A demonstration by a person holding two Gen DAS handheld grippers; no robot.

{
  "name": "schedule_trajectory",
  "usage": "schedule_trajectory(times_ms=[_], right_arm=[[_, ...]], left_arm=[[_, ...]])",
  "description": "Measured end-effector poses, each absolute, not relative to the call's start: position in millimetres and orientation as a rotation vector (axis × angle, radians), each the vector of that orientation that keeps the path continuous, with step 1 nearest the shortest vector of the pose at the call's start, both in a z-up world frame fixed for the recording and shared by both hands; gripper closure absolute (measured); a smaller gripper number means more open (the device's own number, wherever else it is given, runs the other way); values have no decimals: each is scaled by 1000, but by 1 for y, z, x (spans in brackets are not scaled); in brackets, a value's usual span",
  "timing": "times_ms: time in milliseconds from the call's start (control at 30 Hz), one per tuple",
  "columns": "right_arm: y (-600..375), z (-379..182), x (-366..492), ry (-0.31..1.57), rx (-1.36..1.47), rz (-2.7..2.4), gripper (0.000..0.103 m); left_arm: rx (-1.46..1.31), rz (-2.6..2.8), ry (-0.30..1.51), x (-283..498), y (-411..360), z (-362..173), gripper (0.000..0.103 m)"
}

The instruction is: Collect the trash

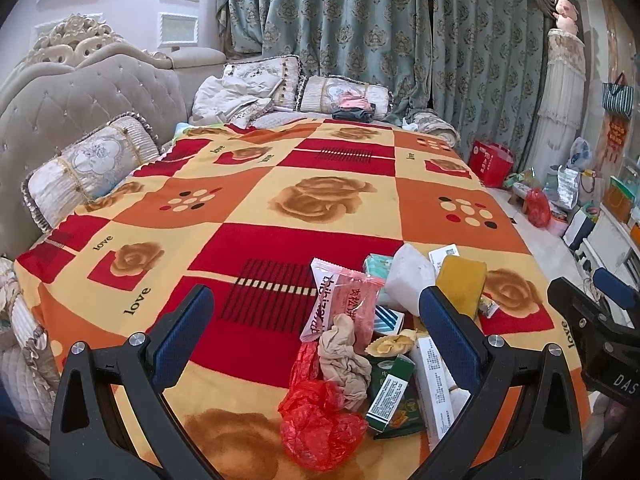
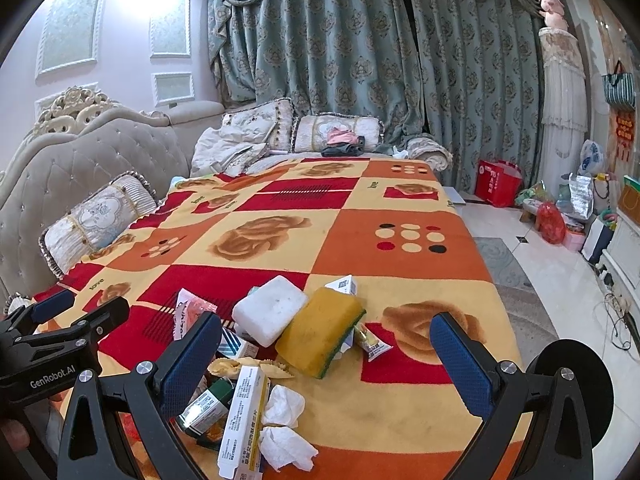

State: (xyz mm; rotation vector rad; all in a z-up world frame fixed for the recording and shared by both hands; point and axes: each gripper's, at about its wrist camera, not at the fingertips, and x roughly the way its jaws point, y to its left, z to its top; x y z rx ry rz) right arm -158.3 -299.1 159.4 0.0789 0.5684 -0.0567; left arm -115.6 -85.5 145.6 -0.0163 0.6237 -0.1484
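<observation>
A heap of trash lies on the near part of the checked blanket (image 1: 280,248) (image 2: 400,280). It holds a crumpled red plastic bag (image 1: 320,424), a beige stocking (image 1: 346,360), a pink snack wrapper (image 1: 344,300), a green box (image 1: 394,396) (image 2: 208,404), a long white box (image 1: 434,384) (image 2: 244,416), a white foam block (image 1: 410,276) (image 2: 270,310), a yellow sponge (image 1: 460,284) (image 2: 320,330) and crumpled tissues (image 2: 286,428). My left gripper (image 1: 318,328) hangs open over the heap, empty. My right gripper (image 2: 328,352) is open too, above the sponge, holding nothing.
The blanket covers a wide sofa with a tufted grey back (image 1: 88,92) and pillows (image 1: 92,164). Curtains (image 2: 360,60) hang behind. On the floor to the right stand a red bag (image 2: 498,182), other bags and boxes (image 2: 560,216), and a rug (image 2: 504,268).
</observation>
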Motion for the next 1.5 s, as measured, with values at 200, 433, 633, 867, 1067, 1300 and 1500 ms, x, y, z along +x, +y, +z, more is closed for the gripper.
schedule_trajectory(times_ms=[200, 433, 633, 867, 1067, 1300, 1500], right_arm=[[-298, 156, -158, 573, 68, -51, 0], [-298, 151, -160, 581, 73, -32, 0], [-295, 151, -163, 574, 58, -25, 0], [-298, 149, -164, 581, 54, -27, 0], [-299, 147, -165, 588, 47, -22, 0], [-304, 127, -169, 658, 56, 82, 11], [-305, 76, -160, 837, 100, 176, 50]], left_arm=[[-14, -145, 630, -115, -83, 143, 1], [-12, -140, 640, -115, -81, 139, 1], [-10, -139, 642, -115, -81, 139, 1], [-14, -137, 650, -116, -80, 136, 1], [-7, -142, 671, -116, -78, 133, 1], [-30, -182, 760, -114, -54, 124, 1], [-4, -197, 835, -125, -38, 106, 1]])
